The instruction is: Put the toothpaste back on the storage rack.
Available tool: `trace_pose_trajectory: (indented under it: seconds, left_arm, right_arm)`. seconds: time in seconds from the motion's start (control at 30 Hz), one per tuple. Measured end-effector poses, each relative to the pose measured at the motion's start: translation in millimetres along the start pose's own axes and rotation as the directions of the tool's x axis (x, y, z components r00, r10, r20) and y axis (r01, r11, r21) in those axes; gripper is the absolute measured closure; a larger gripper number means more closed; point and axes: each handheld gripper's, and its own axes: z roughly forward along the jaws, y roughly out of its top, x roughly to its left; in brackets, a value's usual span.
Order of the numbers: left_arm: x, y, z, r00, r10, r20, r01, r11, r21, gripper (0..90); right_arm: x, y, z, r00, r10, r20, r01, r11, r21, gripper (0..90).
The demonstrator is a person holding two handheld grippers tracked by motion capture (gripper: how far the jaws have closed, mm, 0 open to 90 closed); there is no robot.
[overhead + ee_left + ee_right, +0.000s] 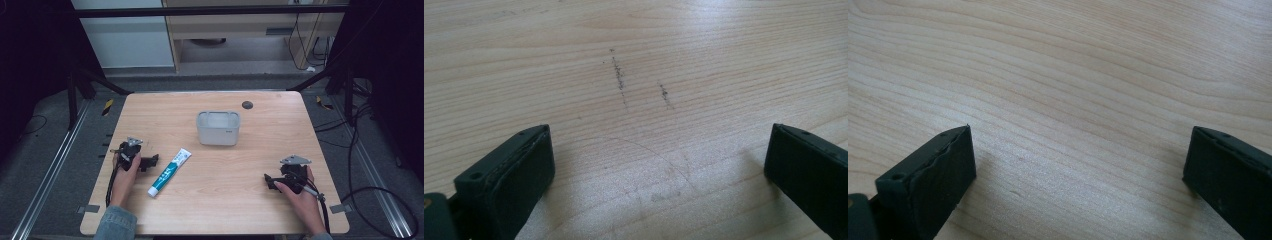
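Note:
A white and teal toothpaste tube (169,171) lies slanted on the wooden table (215,210), left of centre. A grey rectangular bin (218,127) stands beyond it near the table's middle. My left gripper (149,162) rests on the table just left of the tube, held by a hand. It is open, and bare wood lies between its jaws (659,165). My right gripper (270,181) rests near the right front of the table, apart from both objects. It too is open over bare wood (1078,165).
A small dark round disc (247,105) sits in the tabletop near the far edge. Black frame struts and cables run along the floor on both sides of the table. A pale cabinet stands behind it.

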Motion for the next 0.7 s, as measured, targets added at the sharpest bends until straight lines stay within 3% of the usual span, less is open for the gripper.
trace_pose_trajectory:
  seconds: [0.17, 0.23, 0.3, 0.33, 0.37, 0.47, 0.57, 0.6, 0.7]
  left_arm:
    - [-1.2, -0.6, -0.7, 1.0, -0.001, 0.001, 0.001, 1.0, 0.0, 0.0]
    - [-0.1, -0.4, -5.9, 0.9998, 0.01, -0.019, -0.011, 0.9999, -0.006, 4.0]
    - [0.4, -0.4, -9.5, 0.9995, 0.008, -0.032, -0.008, 0.9997, -0.024, 2.7]
    - [2.7, -0.4, -19.4, 0.9997, -0.004, -0.025, 0.002, 0.997, -0.077, 3.2]
    - [3.7, -0.8, -24.3, 0.9995, -0.015, -0.027, 0.012, 0.9953, -0.096, 3.0]
    - [4.3, -3.2, -36.7, 0.9982, 0.004, -0.059, -0.01, 0.9937, -0.112, 3.2]
    - [5.8, -5.8, -43.6, 0.9988, 0.0, -0.05, -0.007, 0.9907, -0.136, 2.8]
    - [7.6, -7.3, -49.2, 0.9993, -0.026, -0.027, 0.021, 0.9883, -0.151, 2.8]
    - [8.0, -8.1, -55.5, 0.9993, -0.033, -0.017, 0.03, 0.9873, -0.156, 2.7]
  right_arm:
    - [0.1, 0.0, 0.0, 1.0, 0.003, 0.001, -0.003, 1.0, 0.001, 0.6]
    - [0.1, 0.0, 0.0, 1.0, 0.004, 0.0, -0.004, 1.0, 0.0, 0.6]
    - [0.1, 0.0, 0.0, 1.0, 0.004, 0.0, -0.004, 1.0, 0.0, 0.6]
    - [0.1, 0.0, 0.0, 1.0, 0.004, 0.0, -0.004, 1.0, 0.0, 0.6]
    - [0.1, 0.0, 0.0, 1.0, 0.004, 0.0, -0.004, 1.0, 0.0, 0.6]
    - [0.1, 0.0, 0.0, 1.0, 0.004, 0.0, -0.004, 1.0, 0.0, 0.6]
    - [0.1, 0.0, 0.0, 1.0, 0.004, 0.0, -0.004, 1.0, 0.0, 0.6]
    - [0.2, 0.0, 0.0, 1.0, 0.004, 0.0, -0.004, 1.0, 0.0, 0.6]
    - [0.1, 0.0, 0.0, 1.0, 0.004, 0.0, -0.004, 1.0, 0.0, 0.6]
